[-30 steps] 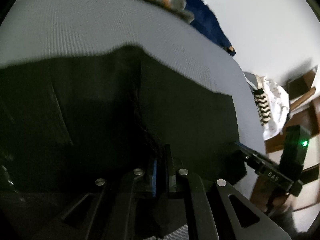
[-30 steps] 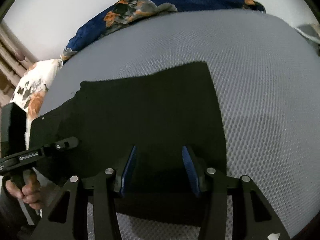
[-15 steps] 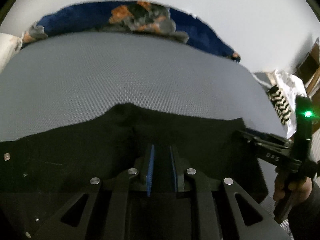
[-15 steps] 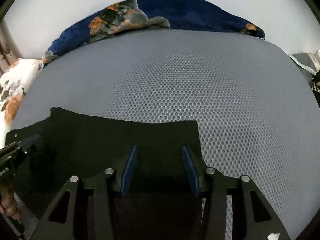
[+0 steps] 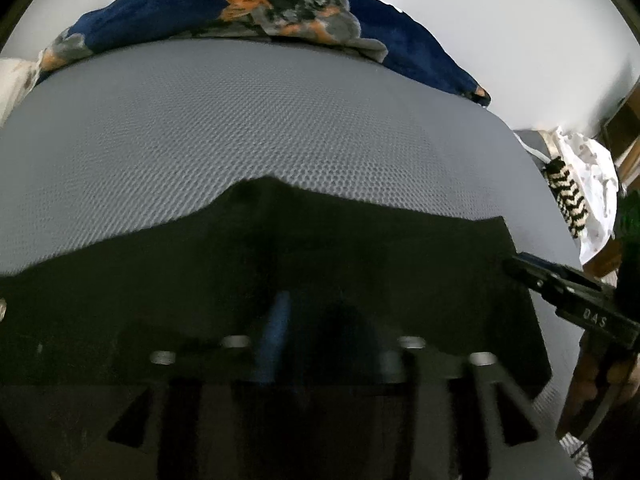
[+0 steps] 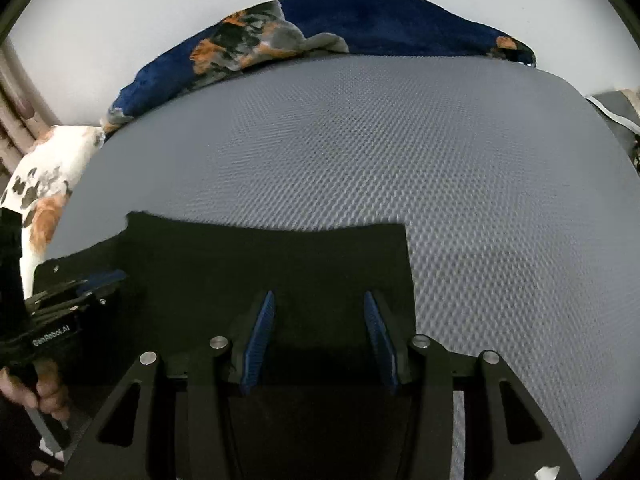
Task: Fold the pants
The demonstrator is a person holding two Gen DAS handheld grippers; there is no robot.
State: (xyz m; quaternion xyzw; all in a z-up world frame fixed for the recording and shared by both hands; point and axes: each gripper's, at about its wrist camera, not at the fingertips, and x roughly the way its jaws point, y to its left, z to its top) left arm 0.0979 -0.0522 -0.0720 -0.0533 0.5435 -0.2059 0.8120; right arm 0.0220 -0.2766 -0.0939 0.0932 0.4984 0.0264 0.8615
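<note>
Right at the bottom of your left wrist view, your left tool [image 5: 320, 320] is blurred, its jaws opening over the black pants [image 5: 360, 248]; you cannot tell from the smear whether cloth sits between them, and nothing there reads as gripped. Your right tool [image 6: 318, 336] stands at a middling spread, blue pads [image 6: 260, 340] apart with the dark fabric lying under and between them, the pads not pressing on it.

Beside each tool the other one shows at the frame edge: from the right wrist view the left tool sits at the left margin, held by a hand [image 6: 36, 388] low in the corner; from the left wrist view the right tool pokes in from the right, over the pants' right edge.

The pants [image 6: 260, 264] lie flat on the near part of the grey mesh mattress [image 6: 400, 140], with a squared corner toward the right and a raised bump along the far edge.

Beyond them the mattress is bare up to a navy floral blanket [image 5: 280, 16] bunched along its far side against a pale wall [image 5: 500, 20]. A white flowered pillow [image 6: 44, 176] lies at the left, a black-and-white patterned cloth [image 5: 568, 196] off to the right.
</note>
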